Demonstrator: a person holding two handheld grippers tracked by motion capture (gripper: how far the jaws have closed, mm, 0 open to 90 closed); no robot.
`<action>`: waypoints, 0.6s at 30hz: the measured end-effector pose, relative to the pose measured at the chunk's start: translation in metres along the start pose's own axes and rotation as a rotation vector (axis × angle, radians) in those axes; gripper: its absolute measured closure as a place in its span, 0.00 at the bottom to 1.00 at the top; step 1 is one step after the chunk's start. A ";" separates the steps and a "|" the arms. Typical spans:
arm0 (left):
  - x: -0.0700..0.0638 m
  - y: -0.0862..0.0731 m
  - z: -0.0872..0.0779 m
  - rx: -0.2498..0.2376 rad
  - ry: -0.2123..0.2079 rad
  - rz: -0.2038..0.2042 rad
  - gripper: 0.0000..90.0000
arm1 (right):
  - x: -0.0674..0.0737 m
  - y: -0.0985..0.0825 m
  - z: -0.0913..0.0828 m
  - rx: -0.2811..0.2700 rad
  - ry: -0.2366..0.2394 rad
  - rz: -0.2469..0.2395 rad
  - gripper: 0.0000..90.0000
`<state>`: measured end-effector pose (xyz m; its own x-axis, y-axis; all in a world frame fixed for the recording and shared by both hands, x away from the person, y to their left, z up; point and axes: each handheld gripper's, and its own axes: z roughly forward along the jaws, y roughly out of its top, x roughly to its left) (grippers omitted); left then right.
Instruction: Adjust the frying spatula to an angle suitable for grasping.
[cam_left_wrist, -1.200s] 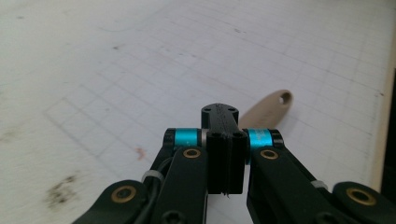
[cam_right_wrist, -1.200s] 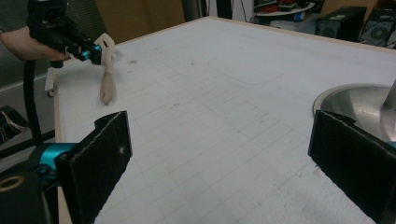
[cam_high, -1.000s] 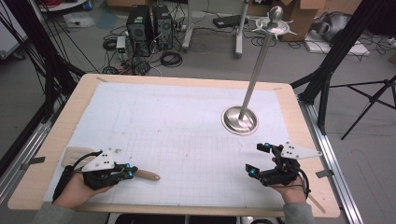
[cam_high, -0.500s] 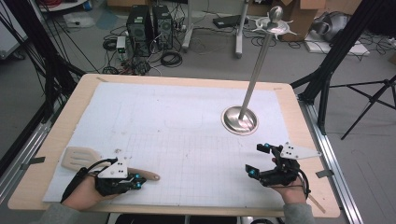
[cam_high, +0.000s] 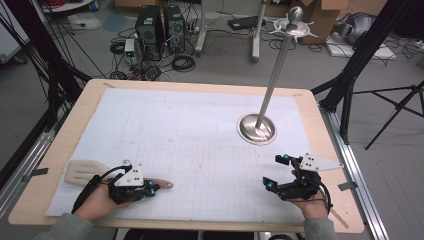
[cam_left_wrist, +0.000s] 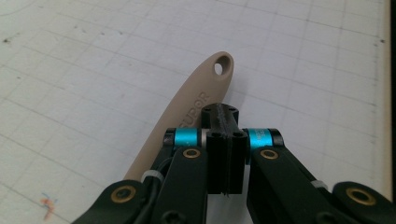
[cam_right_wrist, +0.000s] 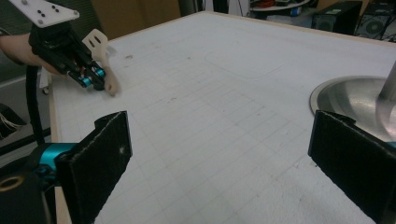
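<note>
The setup is built around a light wooden worktop (cam_high: 330, 150), most of it covered by a white gridded mat (cam_high: 200, 135). A grey concrete floor (cam_high: 55, 60) is seen behind it, pretty cluttered: two black PC towers (cam_high: 160, 25) are parked at the far side, with coils of black cable (cam_high: 182, 62) spilled around them. Cardboard boxes (cam_high: 320, 10) are stacked toward the back right, next to a crumpled grey bag (cam_high: 355, 25). Black tripod legs (cam_high: 395, 107) are splayed on the right, and dark frame struts (cam_high: 42, 50) are angled down on the left. Metal rails (cam_high: 357, 185) are run along both sides of the worktop. Everything is lit evenly, no hard shadows.
</note>
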<state>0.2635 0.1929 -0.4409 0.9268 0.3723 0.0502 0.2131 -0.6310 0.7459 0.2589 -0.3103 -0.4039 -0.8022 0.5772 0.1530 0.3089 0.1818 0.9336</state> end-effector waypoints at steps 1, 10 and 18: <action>0.001 0.001 0.001 -0.007 0.009 -0.012 1.00 | 0.000 0.000 0.000 0.002 -0.001 -0.004 0.06; 0.019 0.005 0.008 -0.006 0.075 -0.067 1.00 | -0.001 -0.001 0.000 0.007 -0.003 -0.004 0.06; 0.031 0.007 0.012 -0.003 0.125 -0.054 1.00 | 0.000 -0.002 -0.001 0.016 -0.005 0.003 0.06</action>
<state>0.2972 0.1918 -0.4417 0.8683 0.4875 0.0919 0.2604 -0.6055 0.7520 0.2581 -0.3114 -0.4058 -0.7986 0.5819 0.1537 0.3190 0.1928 0.9279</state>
